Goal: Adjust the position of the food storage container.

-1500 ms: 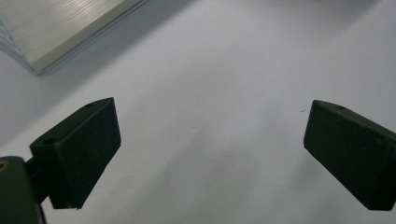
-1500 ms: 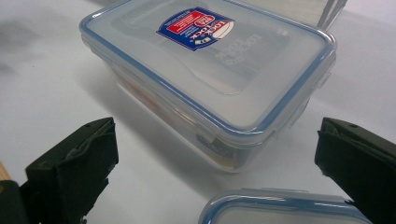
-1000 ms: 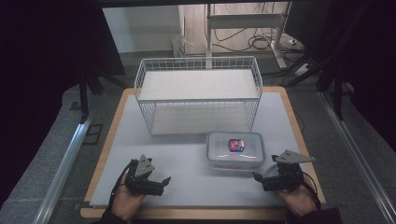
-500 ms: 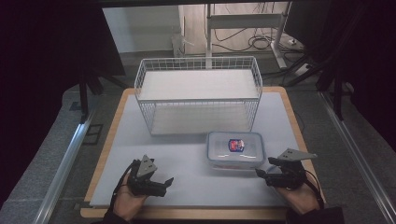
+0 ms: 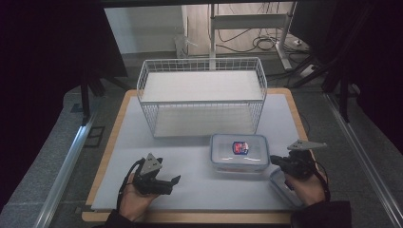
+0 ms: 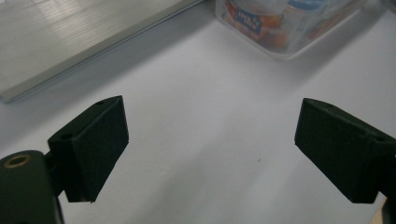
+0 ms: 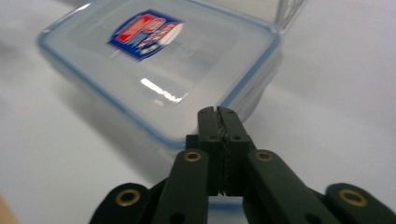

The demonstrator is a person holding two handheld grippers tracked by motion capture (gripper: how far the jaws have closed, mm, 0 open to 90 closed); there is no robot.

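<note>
Here, clear lidded plastic box [image 5: 239,152] lay long side across the table, just left of right tongs [image 5: 275,160] | right tongs just pressed together, nothing between | left tongs [image 5: 174,181] spread, farther off.

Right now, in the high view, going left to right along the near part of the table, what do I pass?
left gripper → lidded plastic container → right gripper

The left gripper [image 5: 175,180] rests low in the person's left hand [image 5: 135,199], its jaws standing wide apart with nothing between them. The right gripper [image 5: 274,161], held in the right hand [image 5: 306,187], has just been closing; its jaws now meet, empty.
</note>
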